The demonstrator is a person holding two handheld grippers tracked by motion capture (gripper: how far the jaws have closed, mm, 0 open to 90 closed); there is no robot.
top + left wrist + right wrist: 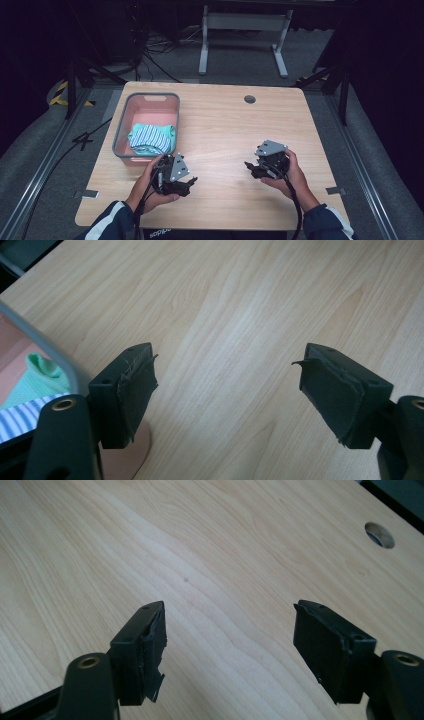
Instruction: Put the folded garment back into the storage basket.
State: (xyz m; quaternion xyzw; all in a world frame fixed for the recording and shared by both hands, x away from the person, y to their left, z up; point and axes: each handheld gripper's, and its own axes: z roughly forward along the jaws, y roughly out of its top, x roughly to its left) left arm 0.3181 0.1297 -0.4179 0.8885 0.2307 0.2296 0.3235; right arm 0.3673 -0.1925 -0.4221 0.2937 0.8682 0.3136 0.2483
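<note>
A pink bin [150, 102] with a grey rim stands at the table's left side and holds a folded blue-and-white striped cloth [150, 138] with a green piece beside it. My left gripper [191, 181] is held just in front of the bin's near right corner, open, with bare wood between its jaws. In the left gripper view the bin's grey rim [47, 346] and the striped cloth [20, 412] show at the left edge. My right gripper [251, 168] is held over the table's right half, open and holding nothing.
The light wooden table [225, 125] has a round cable hole [250, 99] near its far edge, also visible as the hole [379, 534] in the right gripper view. A white frame [245, 30] stands on the floor beyond the table. Cables trail from both grippers toward the near edge.
</note>
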